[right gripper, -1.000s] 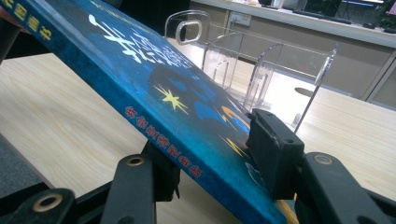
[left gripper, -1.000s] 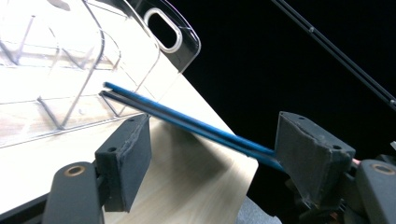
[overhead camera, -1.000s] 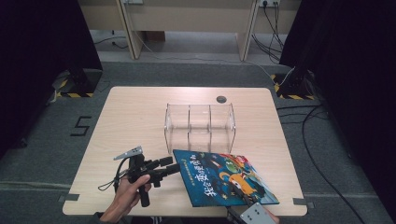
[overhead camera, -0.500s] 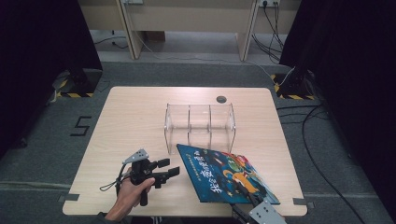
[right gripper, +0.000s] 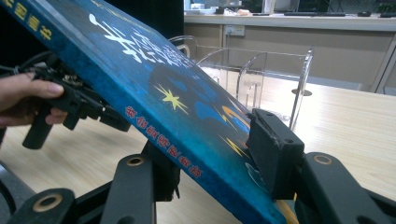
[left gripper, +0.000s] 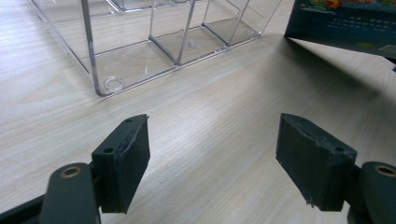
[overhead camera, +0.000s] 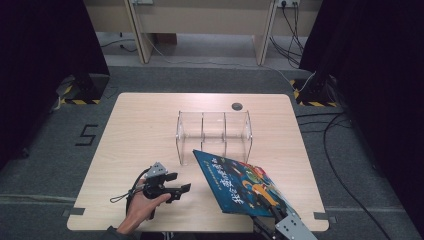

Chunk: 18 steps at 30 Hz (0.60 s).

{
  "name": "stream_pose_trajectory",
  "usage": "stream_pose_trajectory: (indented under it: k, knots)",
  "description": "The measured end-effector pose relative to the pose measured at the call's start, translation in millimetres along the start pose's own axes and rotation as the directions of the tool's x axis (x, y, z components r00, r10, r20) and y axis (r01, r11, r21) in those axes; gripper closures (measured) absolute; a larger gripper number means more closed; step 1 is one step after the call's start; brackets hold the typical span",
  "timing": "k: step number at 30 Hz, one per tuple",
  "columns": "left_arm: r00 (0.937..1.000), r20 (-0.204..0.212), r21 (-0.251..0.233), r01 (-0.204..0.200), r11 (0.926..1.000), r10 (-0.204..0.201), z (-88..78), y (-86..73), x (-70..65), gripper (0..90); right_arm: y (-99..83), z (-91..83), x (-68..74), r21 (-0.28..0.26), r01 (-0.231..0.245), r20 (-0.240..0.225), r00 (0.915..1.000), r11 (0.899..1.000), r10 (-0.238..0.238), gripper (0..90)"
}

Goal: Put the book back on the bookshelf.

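High view shows the right hand-held gripper (overhead camera: 272,212) clamped on a blue picture book (overhead camera: 240,185), tilted above the table (overhead camera: 140,130) just before the clear acrylic rack (overhead camera: 214,131), next needing an upright slide into a compartment, while the left hand-held gripper (overhead camera: 181,182), jaws just widening, hangs empty.

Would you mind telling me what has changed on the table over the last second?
The left gripper sank a little toward the table, its empty jaws just opening slightly. The right gripper tilted the blue book, so its far corner now points nearer the clear organizer. The organizer stayed put, and the right gripper keeps its hold.
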<state>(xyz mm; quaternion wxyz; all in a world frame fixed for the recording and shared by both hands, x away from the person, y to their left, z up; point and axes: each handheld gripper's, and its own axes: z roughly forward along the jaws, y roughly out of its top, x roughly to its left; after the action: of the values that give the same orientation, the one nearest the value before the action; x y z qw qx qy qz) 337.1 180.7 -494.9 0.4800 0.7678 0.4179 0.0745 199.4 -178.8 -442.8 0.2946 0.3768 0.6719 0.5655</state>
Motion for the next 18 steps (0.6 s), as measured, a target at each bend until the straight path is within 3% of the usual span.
stream_pose_trajectory:
  k: [7,13,18]
  knots:
    - [0.9985,-0.029,0.061,-0.045,0.9971,0.046,5.1,-3.8,-1.6,24.2,1.6,-3.3,-1.0,-0.011,-0.041,-0.016,0.999,0.999,0.04,55.8]
    - [0.9892,-0.077,0.128,-0.114,0.9851,0.125,10.6,-7.4,-3.6,23.2,2.6,-4.8,-2.3,-0.023,-0.066,-0.03,0.9974,0.998,0.066,55.8]
    - [0.9799,-0.109,0.167,-0.148,0.9747,0.167,13.8,-10.0,-3.4,21.9,3.7,-6.5,-4.8,-0.031,-0.098,-0.039,0.9946,0.995,0.096,55.7]
